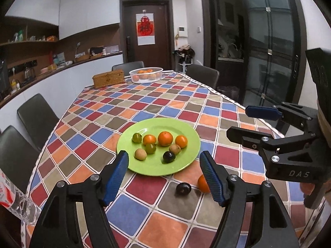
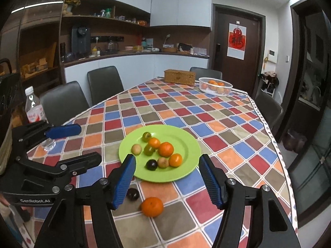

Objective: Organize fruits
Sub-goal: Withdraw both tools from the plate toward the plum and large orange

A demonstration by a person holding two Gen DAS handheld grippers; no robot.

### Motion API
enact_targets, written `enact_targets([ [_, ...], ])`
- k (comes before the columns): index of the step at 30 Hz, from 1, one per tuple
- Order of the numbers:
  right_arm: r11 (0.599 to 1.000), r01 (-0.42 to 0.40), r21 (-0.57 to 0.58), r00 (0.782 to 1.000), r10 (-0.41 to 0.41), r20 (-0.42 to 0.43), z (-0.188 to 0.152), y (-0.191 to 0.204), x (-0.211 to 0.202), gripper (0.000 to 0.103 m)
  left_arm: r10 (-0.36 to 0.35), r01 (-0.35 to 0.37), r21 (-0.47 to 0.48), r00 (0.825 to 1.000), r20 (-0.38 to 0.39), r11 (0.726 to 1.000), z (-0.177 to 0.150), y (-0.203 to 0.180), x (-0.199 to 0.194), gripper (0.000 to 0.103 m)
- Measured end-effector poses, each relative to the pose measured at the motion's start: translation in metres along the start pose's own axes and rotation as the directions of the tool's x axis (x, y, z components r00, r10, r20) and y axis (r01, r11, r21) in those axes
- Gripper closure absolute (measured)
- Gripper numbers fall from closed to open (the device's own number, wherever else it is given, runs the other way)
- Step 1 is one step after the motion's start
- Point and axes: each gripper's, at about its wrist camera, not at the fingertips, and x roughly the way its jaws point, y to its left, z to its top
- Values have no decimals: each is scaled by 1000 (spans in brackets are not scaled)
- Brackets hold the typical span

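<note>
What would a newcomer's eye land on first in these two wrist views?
Probably the green plate mid-table, holding eight small fruits on a bright checkered tablecloth. Next, an orange and a dark plum lying loose on the cloth before the plate, with both open blue-padded grippers above them.

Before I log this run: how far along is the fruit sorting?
Mostly done: eight fruits sit on the green plate. Nothing is in hand; the left gripper and right gripper are both open and empty. Left: an orange and a dark plum lie on the tablecloth beside the plate.
</note>
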Motion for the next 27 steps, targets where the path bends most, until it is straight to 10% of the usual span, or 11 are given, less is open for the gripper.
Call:
enact_targets([
  [27, 995, -95, -31, 954, 82, -289, -65, 13, 61, 39, -206, 243, 209, 961, -181, 947, -45, -17, 60, 51],
])
